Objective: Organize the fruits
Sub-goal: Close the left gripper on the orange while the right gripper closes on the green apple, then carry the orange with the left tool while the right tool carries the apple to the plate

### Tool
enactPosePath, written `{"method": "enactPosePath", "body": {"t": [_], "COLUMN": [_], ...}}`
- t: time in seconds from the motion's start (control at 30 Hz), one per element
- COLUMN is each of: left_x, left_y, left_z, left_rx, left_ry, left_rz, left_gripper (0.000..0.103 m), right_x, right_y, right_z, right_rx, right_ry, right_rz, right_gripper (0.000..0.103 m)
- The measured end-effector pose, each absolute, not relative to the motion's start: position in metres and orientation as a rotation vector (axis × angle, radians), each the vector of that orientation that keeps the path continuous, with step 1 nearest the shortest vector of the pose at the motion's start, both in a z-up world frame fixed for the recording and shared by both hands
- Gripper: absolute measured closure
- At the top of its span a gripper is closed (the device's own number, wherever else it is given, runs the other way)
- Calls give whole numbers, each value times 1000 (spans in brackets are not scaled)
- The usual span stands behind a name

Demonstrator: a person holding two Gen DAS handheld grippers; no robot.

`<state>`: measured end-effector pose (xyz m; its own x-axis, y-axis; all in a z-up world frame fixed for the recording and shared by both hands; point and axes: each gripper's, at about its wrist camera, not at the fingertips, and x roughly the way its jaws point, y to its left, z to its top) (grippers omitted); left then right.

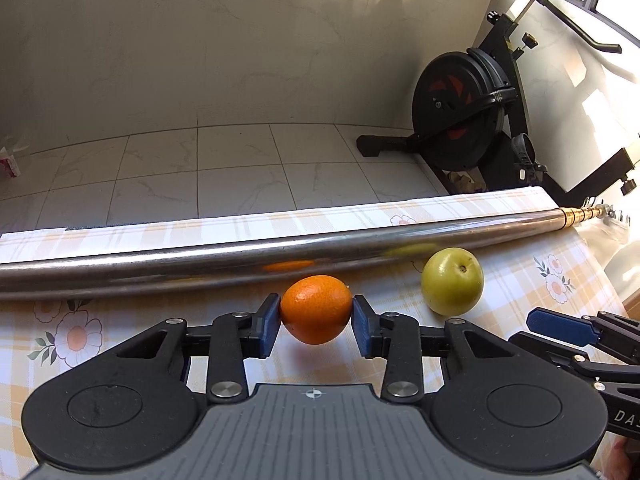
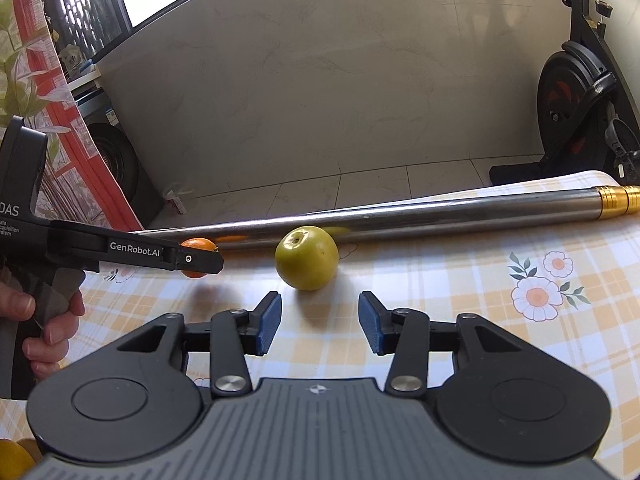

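My left gripper [image 1: 316,322] is shut on an orange [image 1: 316,309] and holds it just above the checked tablecloth; a shadow lies beneath it. In the right wrist view the left gripper [image 2: 200,258] shows from the side with the orange [image 2: 196,245] between its fingers. A green apple [image 1: 452,282] sits on the cloth to the right of the orange, near the metal pipe. My right gripper [image 2: 319,322] is open and empty, a short way in front of the green apple [image 2: 307,258]. Its blue fingertip [image 1: 560,326] shows at the right edge of the left wrist view.
A long steel pipe [image 1: 280,252] with a brass end lies across the far side of the table [image 2: 500,352]. An exercise bike [image 1: 464,116] stands on the tiled floor beyond. Yellow fruit [image 2: 14,460] shows at the lower left corner of the right wrist view.
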<state>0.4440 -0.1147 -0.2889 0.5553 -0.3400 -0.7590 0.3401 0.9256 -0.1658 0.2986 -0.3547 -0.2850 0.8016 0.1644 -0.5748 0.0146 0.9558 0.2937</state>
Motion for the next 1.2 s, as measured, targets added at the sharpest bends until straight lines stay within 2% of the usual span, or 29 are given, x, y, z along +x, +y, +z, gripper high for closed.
{"method": "enactPosePath", "body": {"t": [0.2,0.4,0.47,0.53,0.57,0.83,1.2], "left_x": [426,419,418,416,415,403,354], "left_y": [-98,-92,-90,-87,-86,-86,-64], "left_z": [-267,-256,-253,-251,-250,-237,-190], "left_rx": [-8,-18,-25,-28,-28,-28,-20], "left_ry": [844,829,829,828,827,807,737], "left_rz": [-401,-387,-383,-380,-378,-362,-346], "left_gripper": [63,63,63,63,63,63,63], "right_x": [329,356,360,363,363,344,284], "right_y": [-344,-330,-327,-325,-325,-323,-305], "right_z": [-289,-298,-300,-301,-301,-287,-223], "right_rx": [239,176,149,143,149,187,198], "right_ry": [627,680,696,719,724,717,630], "right_rz": [89,84,68,60,66,58,87], "right_gripper": [37,37,38,45,52,53,53]}}
